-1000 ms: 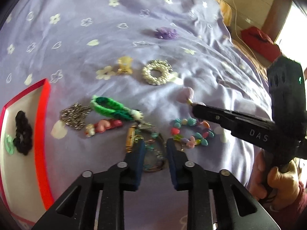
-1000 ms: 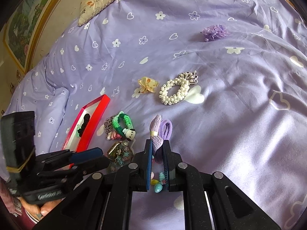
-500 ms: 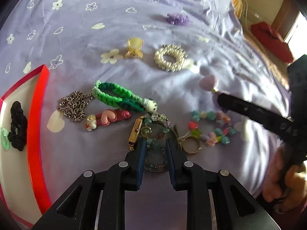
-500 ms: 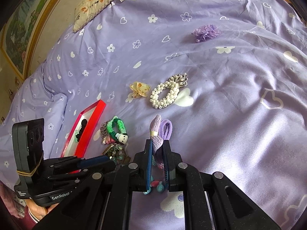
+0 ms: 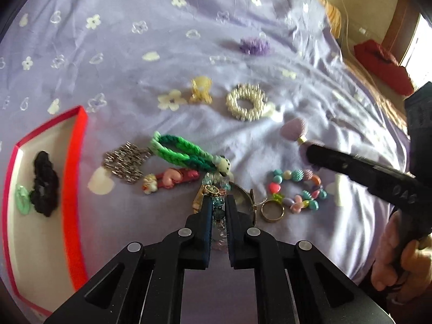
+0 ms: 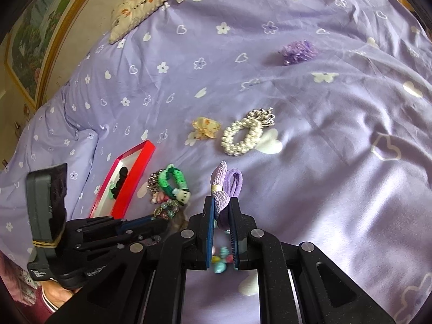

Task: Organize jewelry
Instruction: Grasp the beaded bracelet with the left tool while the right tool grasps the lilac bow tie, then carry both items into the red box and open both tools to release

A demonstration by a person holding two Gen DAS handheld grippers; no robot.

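Lilac cotton printed with white hearts and flowers covers the bed (image 5: pixel 151 140), and the jewelry lies scattered across it. The left gripper (image 5: pixel 218 206) points down at the pile; its jaws have just been closing and now pinch a teal bead bracelet (image 5: pixel 218 213) between the pads. At one o'clock from those tips sits a gold ring (image 5: pixel 272 210), and beyond it a pastel bead bracelet (image 5: pixel 297 189). At eleven o'clock lie a pink clip (image 5: pixel 172 179), a green braid (image 5: pixel 186 152) with a small white head, and a silver chain (image 5: pixel 125 162). Further up, at twelve, rest a yellow clip (image 5: pixel 201 91) and a pearl scrunchie (image 5: pixel 247 105), with a purple flower (image 5: pixel 255 46) well beyond them. At nine o'clock the red tray (image 5: pixel 77 167) holds a black scrunchie (image 5: pixel 44 183) and a mint clip (image 5: pixel 21 198).

The right gripper (image 6: pixel 221 208) is clamped on a lilac hair tie (image 6: pixel 224 186), whose loop and knitted bow stick up past the tips. In the left view that gripper enters from three o'clock, a hand (image 5: pixel 399 259) around its grip.
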